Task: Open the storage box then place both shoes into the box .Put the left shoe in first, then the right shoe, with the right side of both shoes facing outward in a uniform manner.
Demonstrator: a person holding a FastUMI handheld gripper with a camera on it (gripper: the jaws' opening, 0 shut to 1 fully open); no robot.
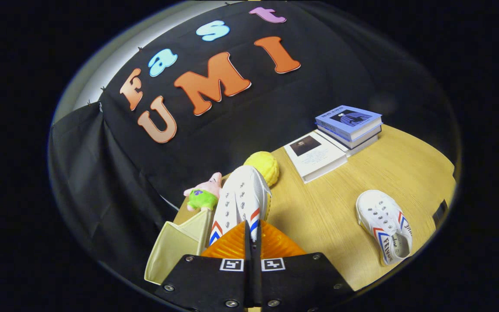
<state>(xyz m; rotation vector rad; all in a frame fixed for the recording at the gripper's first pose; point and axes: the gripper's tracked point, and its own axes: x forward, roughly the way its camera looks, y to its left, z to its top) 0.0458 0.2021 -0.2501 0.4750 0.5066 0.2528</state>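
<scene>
My gripper (252, 229) is shut on a white canvas shoe (243, 195) with red and blue stripes, pinching its rear edge between nearly closed fingers. The shoe is lifted and points away from me, toe toward the yellow ball. Just left of the fingers and below the shoe stands the cream storage box (175, 248), its flap open; its inside is only partly visible. The second white shoe (386, 225) lies on the wooden table (327, 208) off to the right, its opening toward me.
A pink and green plush toy (204, 193) and a yellow ball (264, 167) sit just beyond the held shoe. A white book (316, 156) and a stack of books (349, 123) lie at the back of the table.
</scene>
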